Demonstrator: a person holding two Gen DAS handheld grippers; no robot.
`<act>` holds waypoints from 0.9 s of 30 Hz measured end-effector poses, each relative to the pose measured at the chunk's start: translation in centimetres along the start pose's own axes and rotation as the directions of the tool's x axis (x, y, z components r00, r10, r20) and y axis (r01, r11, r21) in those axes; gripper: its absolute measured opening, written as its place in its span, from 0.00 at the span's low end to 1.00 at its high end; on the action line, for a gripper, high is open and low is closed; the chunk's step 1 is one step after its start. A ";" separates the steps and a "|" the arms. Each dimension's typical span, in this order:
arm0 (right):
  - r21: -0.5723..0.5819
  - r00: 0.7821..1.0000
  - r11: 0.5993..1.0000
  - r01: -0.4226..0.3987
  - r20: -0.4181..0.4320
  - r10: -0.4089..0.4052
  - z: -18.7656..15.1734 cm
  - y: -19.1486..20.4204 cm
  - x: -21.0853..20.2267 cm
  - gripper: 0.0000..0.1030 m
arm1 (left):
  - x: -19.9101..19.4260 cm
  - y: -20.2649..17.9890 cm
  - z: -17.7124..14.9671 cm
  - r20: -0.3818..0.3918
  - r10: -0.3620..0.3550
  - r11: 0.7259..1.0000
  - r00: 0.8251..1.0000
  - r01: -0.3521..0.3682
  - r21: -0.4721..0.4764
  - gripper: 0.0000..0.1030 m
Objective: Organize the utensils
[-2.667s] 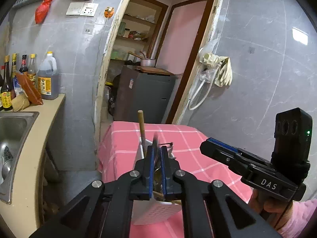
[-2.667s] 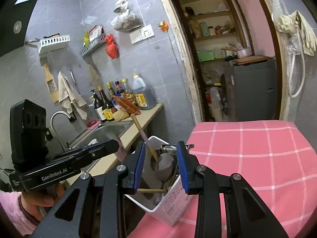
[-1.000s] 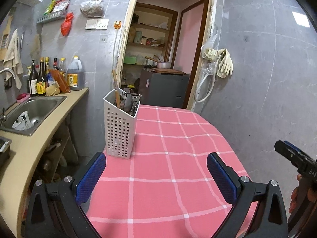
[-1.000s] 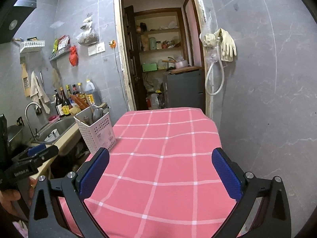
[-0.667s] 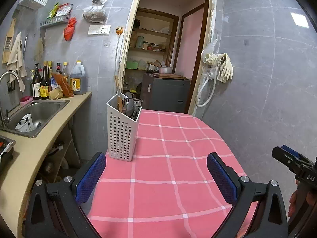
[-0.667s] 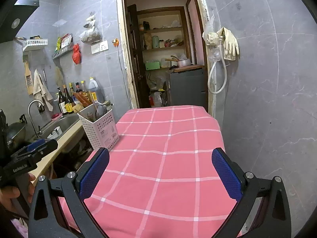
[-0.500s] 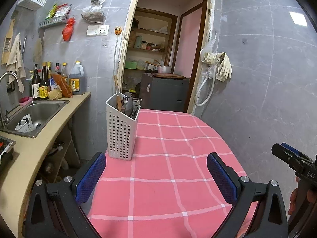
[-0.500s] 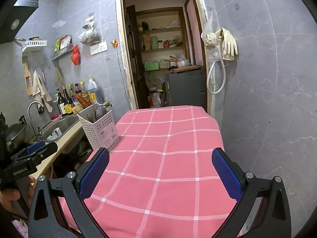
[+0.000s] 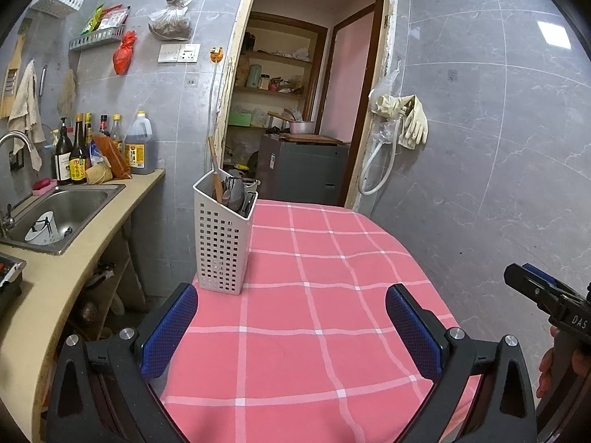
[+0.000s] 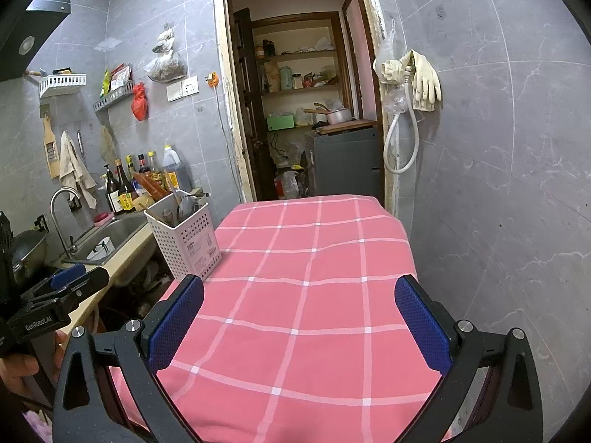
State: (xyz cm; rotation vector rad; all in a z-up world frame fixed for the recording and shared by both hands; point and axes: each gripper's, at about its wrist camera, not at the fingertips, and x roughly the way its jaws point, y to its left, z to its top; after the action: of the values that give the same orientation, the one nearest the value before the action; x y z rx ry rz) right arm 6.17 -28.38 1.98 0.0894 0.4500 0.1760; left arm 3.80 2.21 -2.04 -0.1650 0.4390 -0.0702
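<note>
Both tools (image 9: 291,326) (image 10: 299,323) now back from the utensil caddy (image 9: 223,236), spread, empty; sink (image 9: 62,210) perhaps alongside.

I see both views evenly lit and sharp, with soft, faint shadows. A bright square of glare (image 9: 553,35) sits on the glossy wall tiles (image 9: 498,118) in my left view. The fisheye bends the door frame (image 10: 221,85) and tile lines toward the edges, and black corners ring each picture. The room past the doorway looks dimmer.
</note>
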 end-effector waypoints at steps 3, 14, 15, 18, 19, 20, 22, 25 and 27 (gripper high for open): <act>0.001 1.000 1.000 -0.001 -0.002 0.001 0.0 0.0 0.0 0.99 | 0.0 0.0 0.0 0.000 0.000 1.000 1.000 0.000 0.000 0.99; 0.001 1.000 1.000 -0.001 -0.004 0.001 0.1 0.0 0.0 0.99 | 0.0 -0.1 -0.2 -0.005 -0.001 1.000 1.000 0.001 0.000 0.99; 0.001 1.000 1.000 -0.002 -0.003 0.002 0.1 0.0 0.0 0.99 | 0.0 -0.1 -0.2 -0.004 -0.001 1.000 1.000 0.001 0.000 0.99; 0.001 1.000 1.000 -0.001 -0.003 0.001 0.1 0.0 0.0 0.99 | 0.0 -0.1 -0.2 -0.004 -0.001 1.000 1.000 0.001 0.000 0.99; 0.001 1.000 1.000 -0.002 -0.004 0.002 0.2 -0.1 0.1 0.99 | 0.0 -0.1 -0.2 -0.004 -0.001 1.000 1.000 0.001 0.000 0.99; 0.001 1.000 1.000 -0.002 -0.004 0.002 0.2 -0.1 0.1 0.98 | 0.0 -0.1 -0.1 -0.004 -0.001 1.000 1.000 0.001 0.000 0.99; 0.001 1.000 1.000 -0.001 -0.003 0.001 0.2 -0.2 0.1 0.99 | 0.0 -0.2 -0.1 -0.004 0.000 1.000 1.000 0.000 0.000 0.99; 0.002 1.000 1.000 -0.001 -0.003 0.001 0.2 -0.2 0.1 0.99 | 0.0 -0.2 -0.1 -0.004 0.000 1.000 1.000 0.000 0.000 0.99; 0.001 1.000 1.000 -0.002 -0.003 0.002 0.2 -0.2 0.1 0.99 | 0.1 -0.2 -0.2 -0.006 -0.001 1.000 1.000 0.001 0.003 0.99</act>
State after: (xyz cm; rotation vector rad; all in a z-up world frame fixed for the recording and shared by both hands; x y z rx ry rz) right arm 6.38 -28.55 2.09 0.0904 0.4533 0.1779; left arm 3.74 1.95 -2.23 -0.1620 0.4448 -0.0721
